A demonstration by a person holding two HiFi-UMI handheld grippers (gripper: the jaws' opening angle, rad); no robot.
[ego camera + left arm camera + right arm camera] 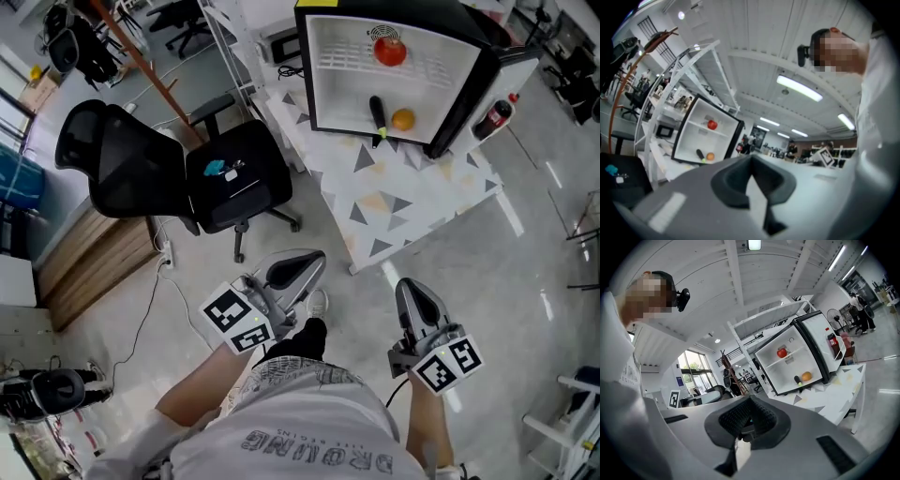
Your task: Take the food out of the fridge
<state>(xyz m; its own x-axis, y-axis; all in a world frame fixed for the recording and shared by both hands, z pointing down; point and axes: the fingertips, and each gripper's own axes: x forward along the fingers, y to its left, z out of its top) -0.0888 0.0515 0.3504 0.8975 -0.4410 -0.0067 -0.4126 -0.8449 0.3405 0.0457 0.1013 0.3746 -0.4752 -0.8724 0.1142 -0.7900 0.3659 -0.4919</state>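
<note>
A small black fridge (328, 75) stands open on a low table (412, 197) with a triangle-patterned top. On its upper shelf sits a red round fruit (390, 51). On its floor lie a dark long vegetable (378, 114) and an orange (403, 119). My left gripper (314, 260) and right gripper (405, 286) are held low over the floor, well short of the table, both shut and empty. The left gripper view shows the fridge (689, 140) far off at the left. In the right gripper view the fridge (787, 376) stands beyond the shut jaws.
A cola bottle (494, 116) stands in the fridge door at the right. A black office chair (216, 178) with a small blue thing on its seat stands left of the table. A white rack (225, 47) rises behind it, and a cable (150, 300) runs over the floor.
</note>
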